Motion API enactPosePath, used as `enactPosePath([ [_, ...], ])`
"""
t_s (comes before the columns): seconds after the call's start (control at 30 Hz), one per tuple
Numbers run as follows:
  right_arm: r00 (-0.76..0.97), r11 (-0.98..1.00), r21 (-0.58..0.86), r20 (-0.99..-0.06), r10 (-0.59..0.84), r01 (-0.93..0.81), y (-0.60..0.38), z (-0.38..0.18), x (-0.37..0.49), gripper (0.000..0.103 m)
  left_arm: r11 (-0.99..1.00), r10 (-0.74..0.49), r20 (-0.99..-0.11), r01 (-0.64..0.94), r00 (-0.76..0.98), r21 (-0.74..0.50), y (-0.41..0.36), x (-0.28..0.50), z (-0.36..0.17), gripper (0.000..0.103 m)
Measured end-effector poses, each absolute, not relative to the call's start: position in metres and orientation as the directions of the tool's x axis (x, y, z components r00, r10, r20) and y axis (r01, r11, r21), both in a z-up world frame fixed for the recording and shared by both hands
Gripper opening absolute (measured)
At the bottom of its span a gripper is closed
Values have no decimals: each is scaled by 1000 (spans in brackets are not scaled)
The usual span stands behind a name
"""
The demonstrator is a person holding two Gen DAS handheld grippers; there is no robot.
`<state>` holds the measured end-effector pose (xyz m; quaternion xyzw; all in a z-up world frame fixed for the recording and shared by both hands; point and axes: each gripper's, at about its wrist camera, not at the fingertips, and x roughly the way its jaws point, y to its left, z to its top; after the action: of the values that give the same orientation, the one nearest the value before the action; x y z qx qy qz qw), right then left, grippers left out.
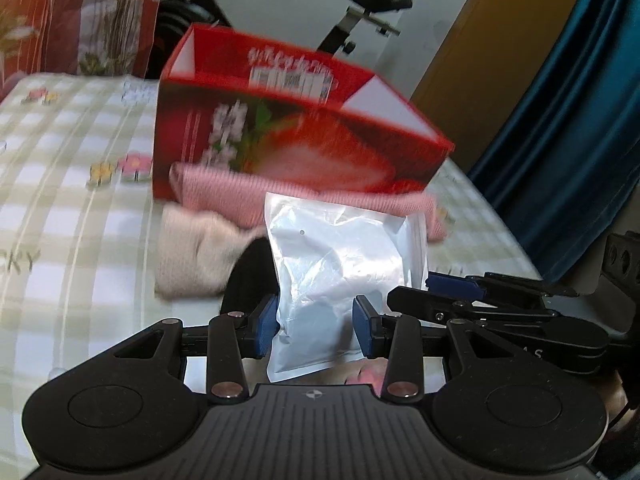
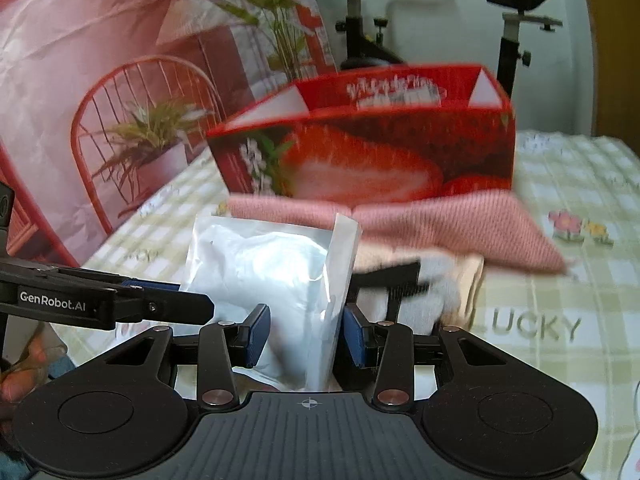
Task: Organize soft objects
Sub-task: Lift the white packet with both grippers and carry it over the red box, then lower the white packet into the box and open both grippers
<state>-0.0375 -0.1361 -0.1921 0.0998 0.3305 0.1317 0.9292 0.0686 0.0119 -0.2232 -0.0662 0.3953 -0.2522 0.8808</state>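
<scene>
Both my left gripper (image 1: 315, 326) and right gripper (image 2: 306, 334) are clamped on the white pouch (image 1: 344, 276), its long axis running away toward the open red box (image 1: 288, 120) straight ahead beyond the knitwear.

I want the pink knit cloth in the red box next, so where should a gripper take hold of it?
Probably the pink knit cloth's free edge nearest the cameras, approached from the front and above. Its far side lies against the red box, while this near edge rests on the checked bedcover, with only its left part overlapping the beige cloth.
</scene>
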Motion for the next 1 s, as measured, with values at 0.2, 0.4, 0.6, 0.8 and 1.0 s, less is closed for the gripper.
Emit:
enactPosePath([
  [0.2,801,944,278,-517,302,-176,-151,-154,-15,38,848,-529,-587,414,613,-331,5,92,-178,42],
  [0.4,848,948,266,-449,283,-176,-172,-114,28,38,845,-534,-536,442,654,-301,-14,134,-141,42],
  [0.6,851,956,240,-455,263,-167,-187,-96,87,38,849,-528,-536,420,659,-320,-25,191,-134,42],
  [0.8,812,967,209,-534,237,-145,-188,-100,156,38,864,-503,-588,358,633,-353,-28,242,-149,42],
  [1.0,746,974,198,-632,211,-108,-191,-124,199,38,883,-469,-658,318,590,-345,-35,278,-167,42],
])
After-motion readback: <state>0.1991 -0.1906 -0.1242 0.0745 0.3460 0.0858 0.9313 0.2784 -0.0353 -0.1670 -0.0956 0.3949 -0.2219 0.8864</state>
